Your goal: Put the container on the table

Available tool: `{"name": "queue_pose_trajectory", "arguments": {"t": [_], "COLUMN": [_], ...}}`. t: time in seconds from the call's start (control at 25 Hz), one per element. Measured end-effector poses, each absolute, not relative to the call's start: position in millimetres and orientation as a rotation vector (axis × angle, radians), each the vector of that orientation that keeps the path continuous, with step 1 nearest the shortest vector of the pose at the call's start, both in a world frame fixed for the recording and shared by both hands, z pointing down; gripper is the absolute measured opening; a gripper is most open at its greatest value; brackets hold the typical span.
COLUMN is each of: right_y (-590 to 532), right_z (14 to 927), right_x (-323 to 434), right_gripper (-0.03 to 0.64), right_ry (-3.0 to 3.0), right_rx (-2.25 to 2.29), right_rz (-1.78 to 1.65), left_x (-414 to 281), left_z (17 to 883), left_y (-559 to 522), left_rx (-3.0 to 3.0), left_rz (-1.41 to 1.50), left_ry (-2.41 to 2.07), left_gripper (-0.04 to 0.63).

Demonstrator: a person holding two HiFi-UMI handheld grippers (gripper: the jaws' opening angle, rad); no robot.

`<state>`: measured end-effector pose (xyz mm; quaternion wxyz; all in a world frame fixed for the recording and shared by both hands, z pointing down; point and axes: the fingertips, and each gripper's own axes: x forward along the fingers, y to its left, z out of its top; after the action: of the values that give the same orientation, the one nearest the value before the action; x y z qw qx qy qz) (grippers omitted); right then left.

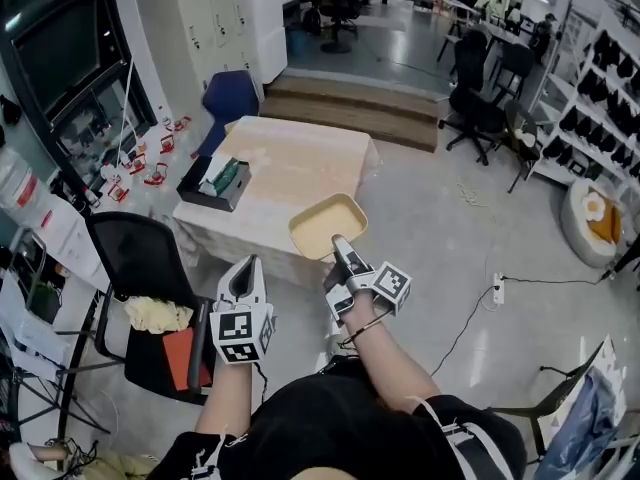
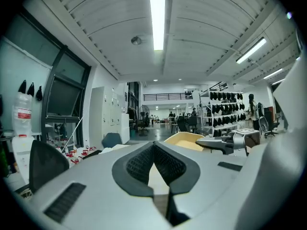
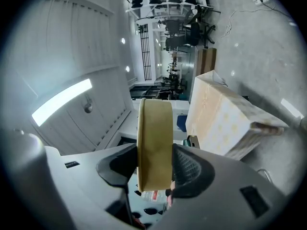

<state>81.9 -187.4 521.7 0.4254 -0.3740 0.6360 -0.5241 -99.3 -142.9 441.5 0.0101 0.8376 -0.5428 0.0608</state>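
The container [image 1: 328, 224] is a shallow yellow tray, held in the air over the near right corner of the pale wooden table [image 1: 290, 163]. My right gripper [image 1: 340, 246] is shut on its near rim. In the right gripper view the container [image 3: 154, 138] stands edge-on between the dark pads [image 3: 192, 169], with the table [image 3: 220, 119] to its right. My left gripper [image 1: 243, 276] hangs to the left of the container, shut with nothing in it. In the left gripper view its pads [image 2: 139, 164] meet at the tip, and the container [image 2: 184, 139] shows beyond them.
A black box [image 1: 215, 181] with green and white items sits on the table's left edge. A black chair [image 1: 140, 258] holding a yellow cloth stands to my left. Office chairs [image 1: 480, 108] and a shelf rack [image 1: 600, 78] are at the back right. A power strip [image 1: 497, 290] lies on the floor.
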Motion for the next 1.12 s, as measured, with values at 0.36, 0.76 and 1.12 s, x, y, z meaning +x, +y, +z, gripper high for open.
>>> {"name": "queue_pose_trajectory", "arguments": {"t": [0.36,0.76,1.12], "right_y": [-380,-497,-568], "right_z": [504,529,562], "right_x": [136,126,114], "right_gripper": [0.23,0.23,0.23], "right_ry": [1.634,1.616,1.54], "right_rx": [-0.899,-0.869,-0.834], "right_rz": [-1.342,-1.396,-1.423], "left_x": [-40,-54,-74], "left_z": [420,434,429], "left_y": [-327,-439,-487], "left_rx": [2.58,2.54,2.55], "left_rz": [0.161,0.188,0.183], "left_ry": [-1.745,-1.72,-1.756], "left_gripper": [0.012,0.012,0.012]}}
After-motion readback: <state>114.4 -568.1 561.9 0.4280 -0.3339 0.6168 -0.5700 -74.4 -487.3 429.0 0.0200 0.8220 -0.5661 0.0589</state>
